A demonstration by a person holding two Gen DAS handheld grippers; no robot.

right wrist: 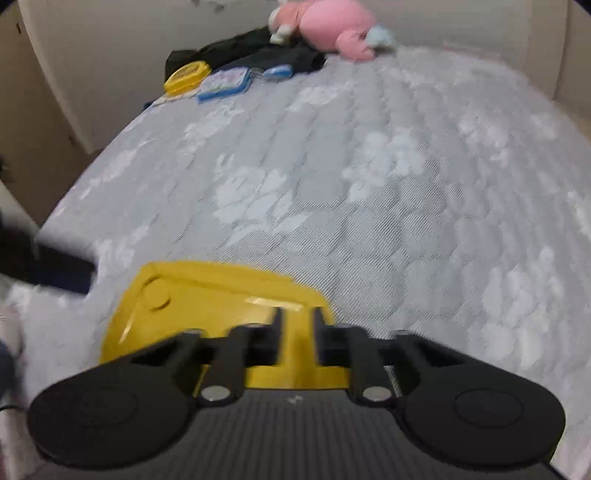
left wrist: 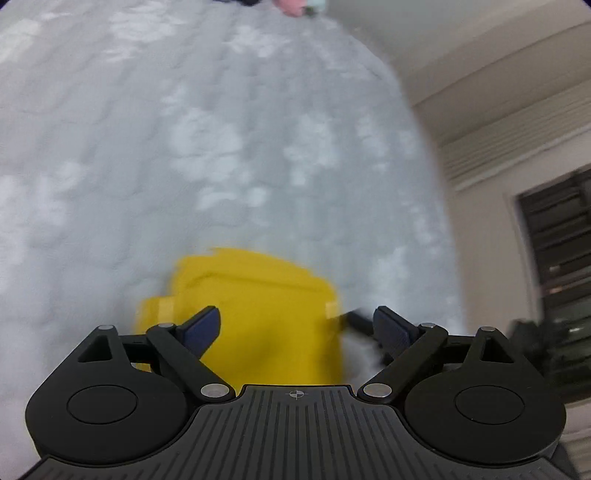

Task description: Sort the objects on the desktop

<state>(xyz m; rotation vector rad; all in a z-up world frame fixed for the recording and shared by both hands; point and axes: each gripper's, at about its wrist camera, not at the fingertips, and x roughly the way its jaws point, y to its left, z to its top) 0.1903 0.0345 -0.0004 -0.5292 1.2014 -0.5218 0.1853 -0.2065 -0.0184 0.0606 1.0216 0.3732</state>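
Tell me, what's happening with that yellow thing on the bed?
A person is holding a gripper in each hand. The right gripper has its jaws shut on the edge of a flat yellow plastic tray that sits low over the grey flowered mattress. The left gripper is beside the tray with its jaws open, gripping nothing. At the far end lie a pink plush toy, a small yellow container and a blue-edged case.

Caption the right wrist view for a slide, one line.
Right gripper with jaws shut on a yellow box over a quilted mattress; pink plush toy at the far end.
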